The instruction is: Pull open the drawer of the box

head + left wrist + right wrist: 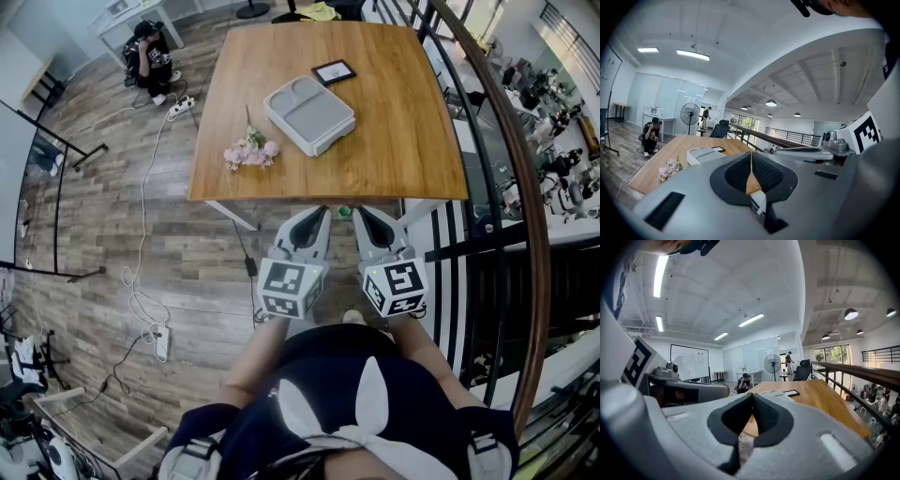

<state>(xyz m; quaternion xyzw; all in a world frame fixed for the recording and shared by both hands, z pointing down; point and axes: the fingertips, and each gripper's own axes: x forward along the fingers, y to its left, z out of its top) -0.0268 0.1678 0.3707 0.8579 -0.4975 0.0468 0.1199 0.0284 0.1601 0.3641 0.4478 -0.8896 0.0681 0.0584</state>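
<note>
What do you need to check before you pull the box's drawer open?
1. Box on table: ok.
2. Left claw shut and empty: ok.
3. Right claw shut and empty: ok.
4. Claws at the box: not ok, both short of the table.
5. Drawer front spotted: cannot tell.
6. Flowers apart from box: ok.

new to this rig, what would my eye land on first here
The wooden table fills the middle of the head view, with a grey box near its centre and pink flowers towards its left edge. Just short of the table's near edge, the left gripper and right gripper hang side by side, both shut and empty.
</note>
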